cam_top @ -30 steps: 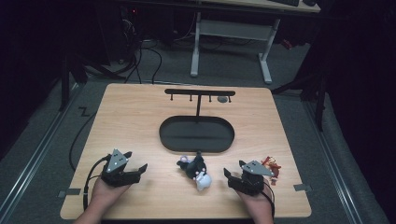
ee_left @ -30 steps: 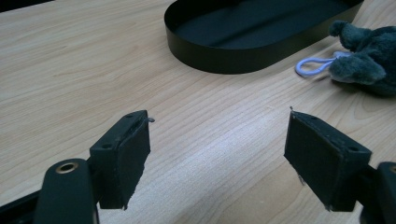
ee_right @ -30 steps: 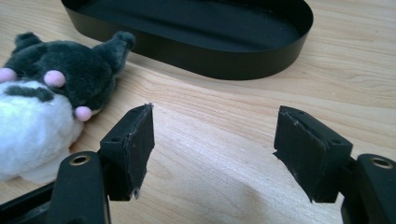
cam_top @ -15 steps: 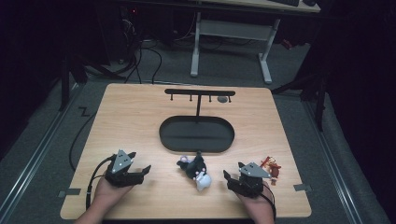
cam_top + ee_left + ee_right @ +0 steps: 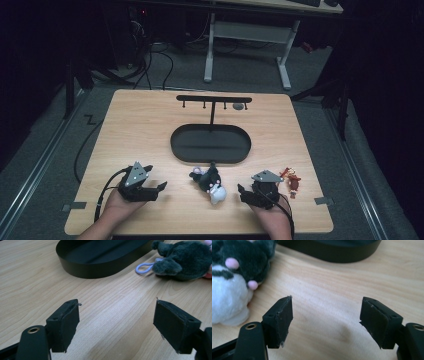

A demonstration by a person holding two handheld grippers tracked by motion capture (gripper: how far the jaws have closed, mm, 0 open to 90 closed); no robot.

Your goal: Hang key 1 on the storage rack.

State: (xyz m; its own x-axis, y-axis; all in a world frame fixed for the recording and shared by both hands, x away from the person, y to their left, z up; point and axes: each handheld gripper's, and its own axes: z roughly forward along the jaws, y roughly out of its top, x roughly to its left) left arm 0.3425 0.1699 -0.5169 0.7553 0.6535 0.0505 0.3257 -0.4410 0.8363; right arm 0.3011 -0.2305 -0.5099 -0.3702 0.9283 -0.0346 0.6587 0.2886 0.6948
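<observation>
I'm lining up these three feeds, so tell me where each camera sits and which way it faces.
High view: above the person's side, looking forward and down on the table; both hands show.
Left gripper view: rides the left tool, facing the black tray.
Right gripper view: rides the right tool, jaws open.
Both gripper views share the plush toy and tray.

A black tray (image 5: 210, 144) sits on the wooden table (image 5: 140, 130). Just in front of the tray lies a small plush toy (image 5: 209, 181). The left gripper (image 5: 159, 188) is left of the toy and the right gripper (image 5: 241, 192) is right of it. Both point at the toy, jaws apart, not touching it.
</observation>
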